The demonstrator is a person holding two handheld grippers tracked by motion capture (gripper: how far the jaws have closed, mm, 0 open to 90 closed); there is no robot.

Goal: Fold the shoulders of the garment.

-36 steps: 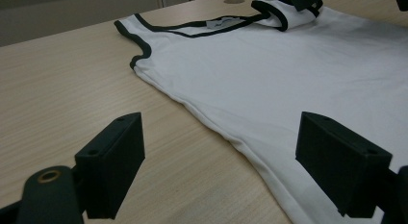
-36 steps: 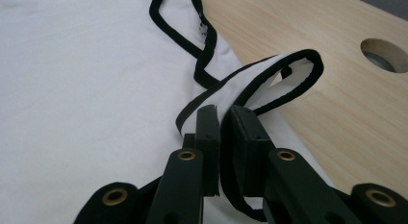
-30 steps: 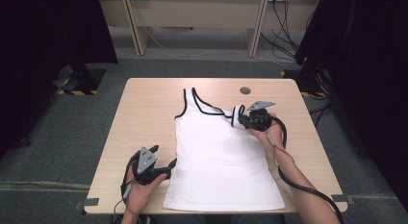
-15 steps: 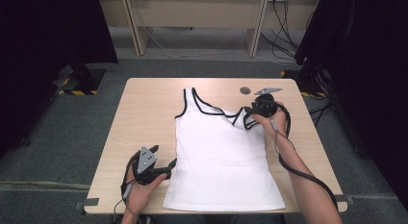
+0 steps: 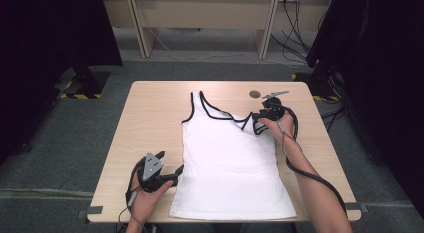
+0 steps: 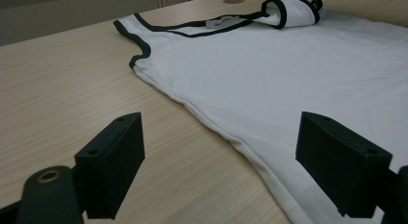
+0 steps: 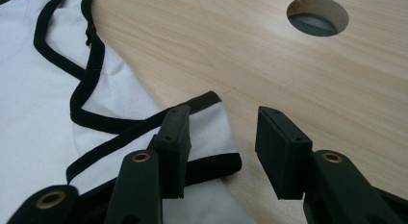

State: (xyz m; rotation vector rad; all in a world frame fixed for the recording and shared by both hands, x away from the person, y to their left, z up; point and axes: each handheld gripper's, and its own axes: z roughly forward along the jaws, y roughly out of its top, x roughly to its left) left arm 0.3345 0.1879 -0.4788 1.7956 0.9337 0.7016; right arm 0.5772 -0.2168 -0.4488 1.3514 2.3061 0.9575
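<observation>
Now right gripper [image 5: 260, 118], jaws just spread, hovers at tank top [image 5: 232, 163] strap; left gripper [image 5: 170, 177] gapes.

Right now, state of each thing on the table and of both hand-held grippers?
White tank top: lying flat on the table, front up.
Right shoulder strap: folded over, beside one pad of the right hand-held gripper, not pinched.
Left shoulder strap: laid out straight.
Right hand-held gripper: open, jaws have just been opening, strap released.
Left hand-held gripper: open, over the top's side edge, gripping nothing.
Table: cable hole uncovered.
</observation>
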